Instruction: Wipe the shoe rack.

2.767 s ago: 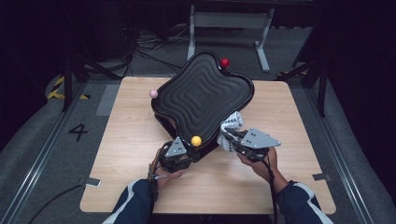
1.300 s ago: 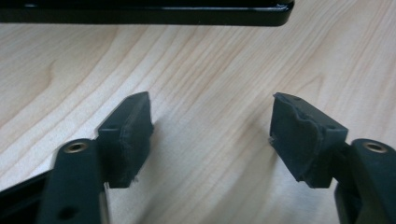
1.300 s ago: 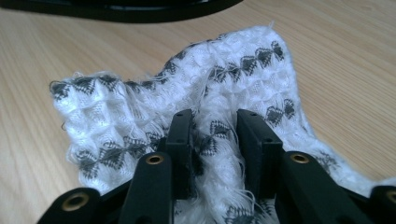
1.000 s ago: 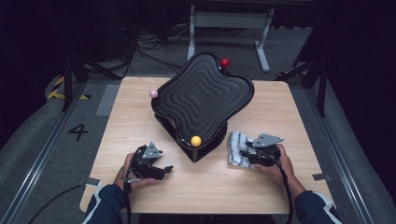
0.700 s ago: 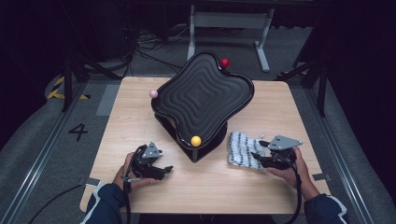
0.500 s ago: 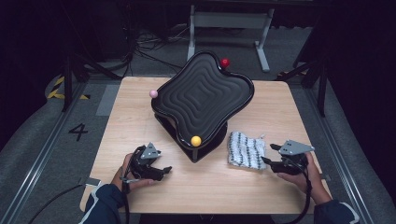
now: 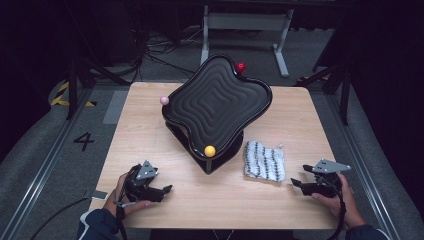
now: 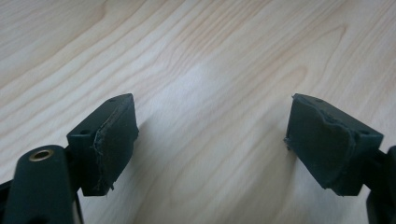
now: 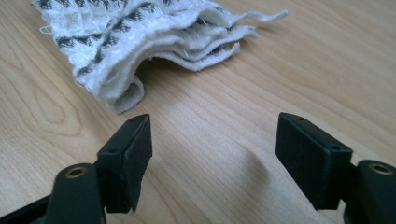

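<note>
My right claw (image 7: 299, 183) has just been opening, nothing between its jaws. The folded cloth (image 7: 264, 160) lies on the table (image 7: 150, 130), just left of it in the high view. My left claw (image 7: 167, 189), lower left, is open and farther off.

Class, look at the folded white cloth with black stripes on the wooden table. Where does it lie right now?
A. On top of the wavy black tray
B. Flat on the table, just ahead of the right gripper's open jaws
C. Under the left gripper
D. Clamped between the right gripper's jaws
B: the folded white cloth with black stripes lies on the wooden table, apart from the right gripper, whose jaws stand open with nothing between them.
</note>
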`<state>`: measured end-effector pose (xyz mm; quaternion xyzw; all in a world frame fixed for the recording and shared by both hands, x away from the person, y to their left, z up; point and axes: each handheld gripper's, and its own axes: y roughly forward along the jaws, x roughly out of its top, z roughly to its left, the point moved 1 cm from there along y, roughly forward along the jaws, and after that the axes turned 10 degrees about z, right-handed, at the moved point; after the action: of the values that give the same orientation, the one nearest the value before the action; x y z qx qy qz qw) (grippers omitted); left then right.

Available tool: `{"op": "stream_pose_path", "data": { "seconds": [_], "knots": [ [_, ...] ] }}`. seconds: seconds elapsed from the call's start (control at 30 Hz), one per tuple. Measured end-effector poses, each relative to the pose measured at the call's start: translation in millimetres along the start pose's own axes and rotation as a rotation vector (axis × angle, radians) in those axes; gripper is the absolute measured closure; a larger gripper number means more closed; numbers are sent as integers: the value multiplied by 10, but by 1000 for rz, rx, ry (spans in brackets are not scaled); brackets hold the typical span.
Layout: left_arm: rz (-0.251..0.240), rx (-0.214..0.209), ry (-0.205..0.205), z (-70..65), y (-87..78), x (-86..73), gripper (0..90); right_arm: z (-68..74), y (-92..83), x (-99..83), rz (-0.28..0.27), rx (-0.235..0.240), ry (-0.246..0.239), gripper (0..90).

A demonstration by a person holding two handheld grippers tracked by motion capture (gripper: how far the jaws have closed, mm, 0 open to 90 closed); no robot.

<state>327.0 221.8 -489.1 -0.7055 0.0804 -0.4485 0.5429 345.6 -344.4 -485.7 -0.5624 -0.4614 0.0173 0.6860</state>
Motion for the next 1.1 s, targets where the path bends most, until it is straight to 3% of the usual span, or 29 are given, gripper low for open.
{"op": "stream_pose_path", "data": {
  "seconds": [0.13, 0.47, 0.9, 1.1],
  "knots": [
    [8, 13, -14, 58, -82, -117, 157, -74, 60, -56, -5, 40, 49, 213],
    [1, 14, -20, 64, -83, -127, 155, -88, 85, -33, 5, 32, 48, 157],
    [7, 31, -43, 87, -80, -114, 145, -114, 101, -15, 5, 45, 39, 152],
    [12, 39, -35, 99, -82, -111, 139, -125, 110, -7, 4, 42, 36, 149]
  ]
}}
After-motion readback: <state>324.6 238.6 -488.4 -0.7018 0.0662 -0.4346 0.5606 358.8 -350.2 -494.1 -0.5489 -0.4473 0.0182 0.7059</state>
